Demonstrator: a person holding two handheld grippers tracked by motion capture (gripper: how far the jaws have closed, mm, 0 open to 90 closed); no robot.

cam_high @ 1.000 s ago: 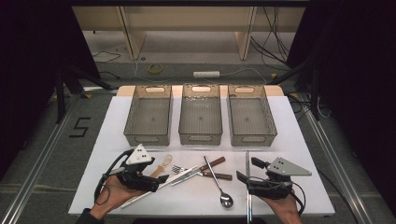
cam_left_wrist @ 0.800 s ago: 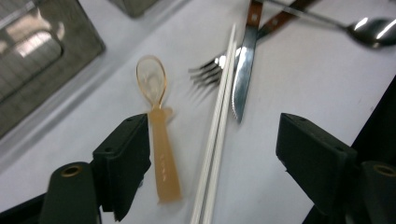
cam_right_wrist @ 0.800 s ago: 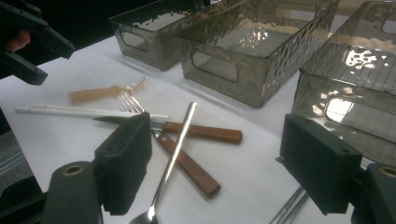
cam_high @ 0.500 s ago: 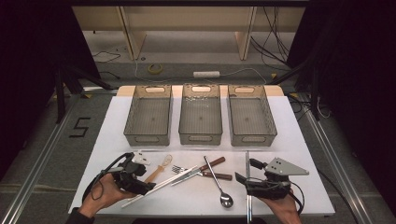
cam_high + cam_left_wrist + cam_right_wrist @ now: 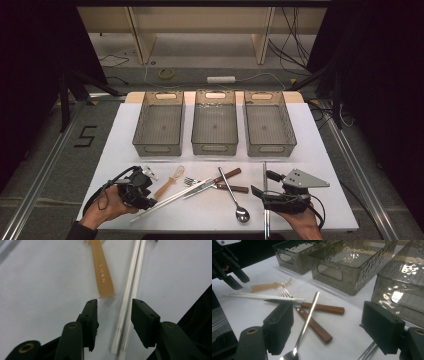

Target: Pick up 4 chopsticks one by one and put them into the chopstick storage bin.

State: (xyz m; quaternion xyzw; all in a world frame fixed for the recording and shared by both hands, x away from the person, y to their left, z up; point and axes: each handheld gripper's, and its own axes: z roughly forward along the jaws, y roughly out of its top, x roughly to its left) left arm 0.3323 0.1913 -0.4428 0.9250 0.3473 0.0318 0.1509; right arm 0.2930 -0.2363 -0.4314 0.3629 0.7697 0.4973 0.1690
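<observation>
My left gripper is open, tipped down close to the white table. Its jaws straddle the near ends of a pair of white chopsticks. The tan plastic fork's handle ends just ahead of the jaws. My right gripper is open wide and holds nothing. Ahead of it lie a metal spoon, a wooden-handled knife and a wooden-handled fork, crossing one another. Metal chopsticks run past its jaws.
Three empty smoked-plastic bins stand in a row across the middle of the table. In the right gripper view the left gripper hangs at the far left. Dark floor, cables and shelving surround the table.
The left gripper has tipped downward and drawn slightly nearer the person, now low over the white chopsticks' ends. The right gripper has barely moved.
</observation>
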